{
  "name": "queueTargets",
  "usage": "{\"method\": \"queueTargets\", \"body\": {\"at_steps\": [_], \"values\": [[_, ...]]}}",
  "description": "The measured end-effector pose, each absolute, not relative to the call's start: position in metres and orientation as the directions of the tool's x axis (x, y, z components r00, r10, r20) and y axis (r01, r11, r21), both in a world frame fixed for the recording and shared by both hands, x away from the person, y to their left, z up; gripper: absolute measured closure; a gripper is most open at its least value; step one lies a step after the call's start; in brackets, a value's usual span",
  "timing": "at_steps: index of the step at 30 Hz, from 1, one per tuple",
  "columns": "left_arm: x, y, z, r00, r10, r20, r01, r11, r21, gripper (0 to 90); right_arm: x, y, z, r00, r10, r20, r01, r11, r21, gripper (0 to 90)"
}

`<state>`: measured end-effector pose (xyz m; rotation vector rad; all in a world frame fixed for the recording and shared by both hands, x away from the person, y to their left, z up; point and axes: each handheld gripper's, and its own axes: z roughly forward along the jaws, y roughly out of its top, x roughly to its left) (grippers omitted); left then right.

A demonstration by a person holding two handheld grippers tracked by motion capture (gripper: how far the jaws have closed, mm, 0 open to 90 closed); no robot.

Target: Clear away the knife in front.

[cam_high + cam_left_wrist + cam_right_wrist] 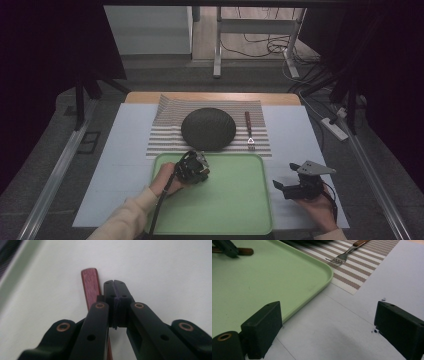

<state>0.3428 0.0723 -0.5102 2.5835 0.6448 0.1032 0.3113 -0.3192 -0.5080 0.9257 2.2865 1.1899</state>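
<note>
My left gripper (201,173) is low over the far left part of the green tray (235,200), its jaws shut with the pads meeting. In the left gripper view (114,283) a red-brown wooden handle (90,287) lies on the tray along the left jaw, not visibly between the pads. The right gripper view shows that handle (245,251) sticking out past the left gripper's jaw (224,247). My right gripper (286,175) (329,327) stands open over the pale sheet just right of the tray (262,277), nothing between its jaws.
Beyond the tray a striped placemat (167,120) (362,265) carries a dark round plate (208,128) and a fork with a wooden handle (248,130) (344,255). A pale sheet (115,165) covers the table. Table legs and cables stand on the floor behind.
</note>
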Motion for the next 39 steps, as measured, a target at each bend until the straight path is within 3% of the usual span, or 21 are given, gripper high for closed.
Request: {"method": "queueTargets", "body": {"at_steps": [16,39], "values": [[0.359,0.128,-0.514,0.793,0.607,-0.054,0.554,-0.680,0.480,88.8,0.311,-0.319,-0.509,-0.699,0.714,-0.045,0.374,0.419,0.827,7.8],[0.341,0.172,-0.517,0.706,0.707,-0.048,0.637,-0.603,0.479,88.8,0.312,-0.319,-0.509,-0.701,0.712,-0.046,0.376,0.423,0.824,7.8]]}}
